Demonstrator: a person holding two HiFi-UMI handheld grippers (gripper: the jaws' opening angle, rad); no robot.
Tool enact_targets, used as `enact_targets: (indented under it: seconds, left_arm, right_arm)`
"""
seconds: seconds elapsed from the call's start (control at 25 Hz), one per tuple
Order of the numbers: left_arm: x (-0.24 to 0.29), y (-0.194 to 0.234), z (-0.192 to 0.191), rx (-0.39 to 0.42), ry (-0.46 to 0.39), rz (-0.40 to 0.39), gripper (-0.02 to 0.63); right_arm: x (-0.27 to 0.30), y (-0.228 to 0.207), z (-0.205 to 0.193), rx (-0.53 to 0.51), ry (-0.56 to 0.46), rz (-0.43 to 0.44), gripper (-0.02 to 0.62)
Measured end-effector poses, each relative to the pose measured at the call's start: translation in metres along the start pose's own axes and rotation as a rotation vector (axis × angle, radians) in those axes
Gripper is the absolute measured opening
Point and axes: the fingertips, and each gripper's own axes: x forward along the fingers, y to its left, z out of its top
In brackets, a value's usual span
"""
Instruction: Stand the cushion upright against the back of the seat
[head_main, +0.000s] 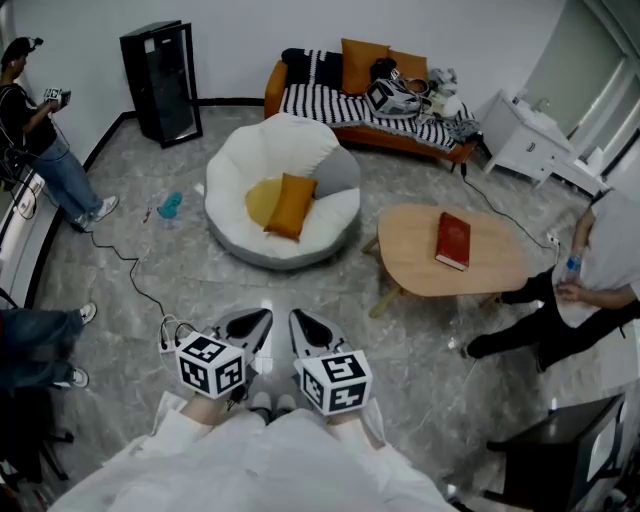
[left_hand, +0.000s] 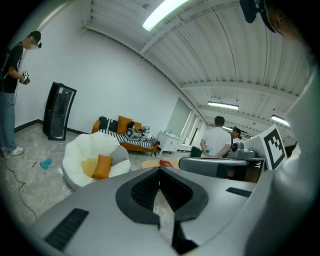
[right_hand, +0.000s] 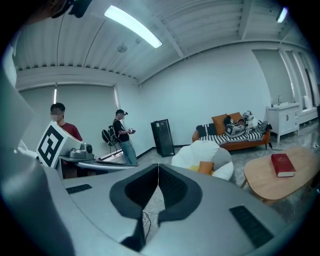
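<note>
Left claw: jaws pressed together, nothing between them, held low near the body.
Cushion: orange, slumped in the hollow of the white seat, well apart from both claws.
Right claw: also closed and empty.
Step in hand: close the gap first, then spread the jaws before reaching. Pinch the cushion's top edge and tip it onto the seat's raised back.

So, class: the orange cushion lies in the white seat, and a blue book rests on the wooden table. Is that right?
No: the book is red, not blue, as the head view shows. The orange cushion does lie in the white seat, and the book rests on the wooden table.
</note>
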Motion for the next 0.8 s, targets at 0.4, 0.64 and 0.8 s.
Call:
enact_targets:
  seconds: [0.4,0.64,0.8]
  left_arm:
    - [0.014,-0.014,-0.007,-0.041,-0.039,0.006,0.006]
    - [0.019,-0.016,-0.017,-0.091,-0.056,0.022,0.006]
    - [0.028,-0.012,-0.017,-0.107,-0.049,0.028,0.006]
  right_arm:
    - [-0.016,-0.023,0.004,0.019,-0.062,0.01,0.012]
    - [-0.013,-0.023,-0.009,0.012,-0.024,0.036,0.012]
    - [-0.007,-0.035,-0.008,0.016,-0.01,0.03,0.012]
